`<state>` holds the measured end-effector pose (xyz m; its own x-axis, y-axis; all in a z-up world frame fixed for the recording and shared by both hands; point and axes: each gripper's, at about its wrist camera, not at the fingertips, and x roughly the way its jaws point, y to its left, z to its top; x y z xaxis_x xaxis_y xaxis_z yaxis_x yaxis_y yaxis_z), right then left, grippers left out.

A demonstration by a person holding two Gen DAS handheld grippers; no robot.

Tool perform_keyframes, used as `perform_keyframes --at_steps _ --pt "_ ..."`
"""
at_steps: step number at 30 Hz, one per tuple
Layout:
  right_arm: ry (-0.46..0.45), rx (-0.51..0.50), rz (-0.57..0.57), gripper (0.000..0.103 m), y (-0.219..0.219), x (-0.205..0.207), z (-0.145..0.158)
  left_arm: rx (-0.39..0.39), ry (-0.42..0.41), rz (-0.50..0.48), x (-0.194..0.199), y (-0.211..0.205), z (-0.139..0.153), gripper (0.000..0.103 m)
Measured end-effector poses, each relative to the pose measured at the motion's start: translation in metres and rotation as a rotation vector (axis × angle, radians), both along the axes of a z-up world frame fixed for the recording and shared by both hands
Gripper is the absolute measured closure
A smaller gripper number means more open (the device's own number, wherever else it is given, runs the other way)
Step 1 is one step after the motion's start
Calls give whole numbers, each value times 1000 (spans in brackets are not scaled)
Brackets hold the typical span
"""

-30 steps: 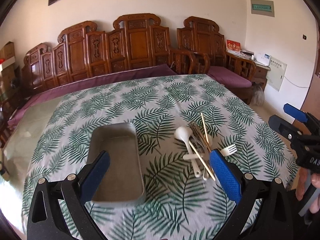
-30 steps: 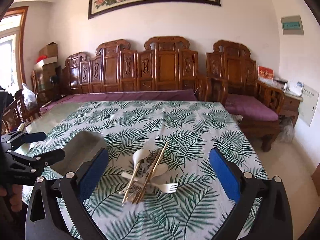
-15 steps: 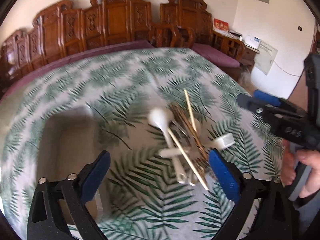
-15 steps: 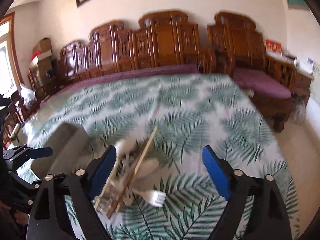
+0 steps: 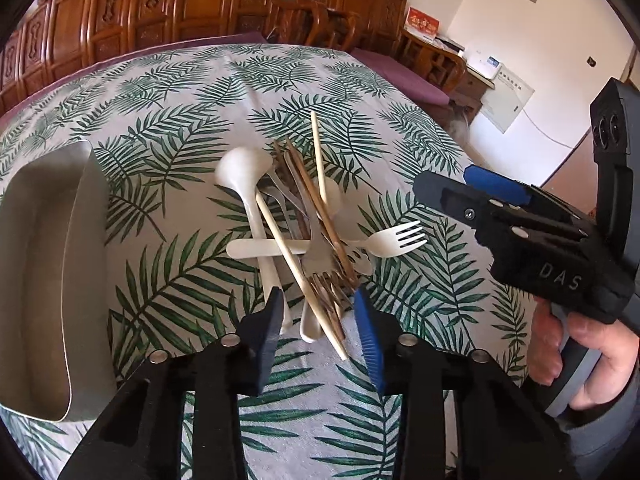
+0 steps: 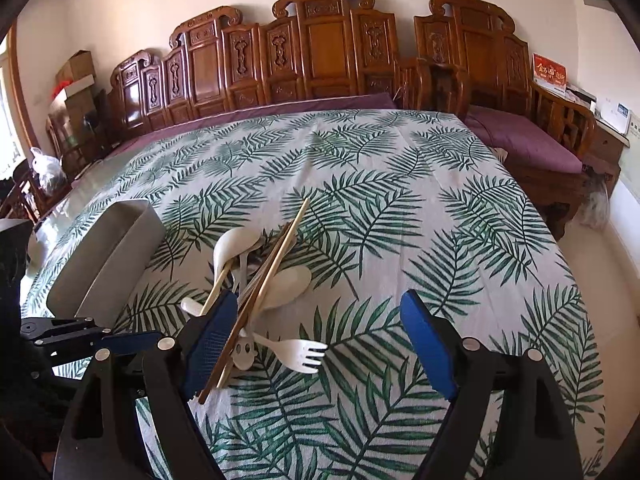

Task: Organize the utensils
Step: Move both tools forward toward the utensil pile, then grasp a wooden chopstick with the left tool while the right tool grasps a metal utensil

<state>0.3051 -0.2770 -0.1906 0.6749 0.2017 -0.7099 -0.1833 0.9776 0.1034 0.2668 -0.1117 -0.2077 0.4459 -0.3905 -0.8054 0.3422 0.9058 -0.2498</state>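
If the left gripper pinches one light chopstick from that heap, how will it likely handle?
The light chopstick looks thin, stiff and probably light. It lies across the white spoon and forks, so lifting it may shift its neighbours. Its narrow, smooth shaft could pivot or slip in the left gripper.

utensils (image 5: 304,232) heaped crisscross beside grey tray (image 5: 52,280).

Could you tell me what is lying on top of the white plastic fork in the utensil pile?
The white plastic fork has a pale chopstick, darker chopsticks and a metal fork crossing over its handle. Its tines lie uncovered; whatever sits under the handle is hidden.
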Motion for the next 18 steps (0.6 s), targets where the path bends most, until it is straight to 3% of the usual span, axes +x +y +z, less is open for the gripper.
perform_keyframes --at_steps 6,12,18 --pt "-8 1 -11 18 10 -13 7 -4 46 -8 -1 0 -5 70" --pt "-8 -21 -2 18 23 -23 8 -16 67 -7 -8 8 -7 93" --pt "-1 -29 -1 18 27 -30 5 -24 49 19 -14 24 4 98"
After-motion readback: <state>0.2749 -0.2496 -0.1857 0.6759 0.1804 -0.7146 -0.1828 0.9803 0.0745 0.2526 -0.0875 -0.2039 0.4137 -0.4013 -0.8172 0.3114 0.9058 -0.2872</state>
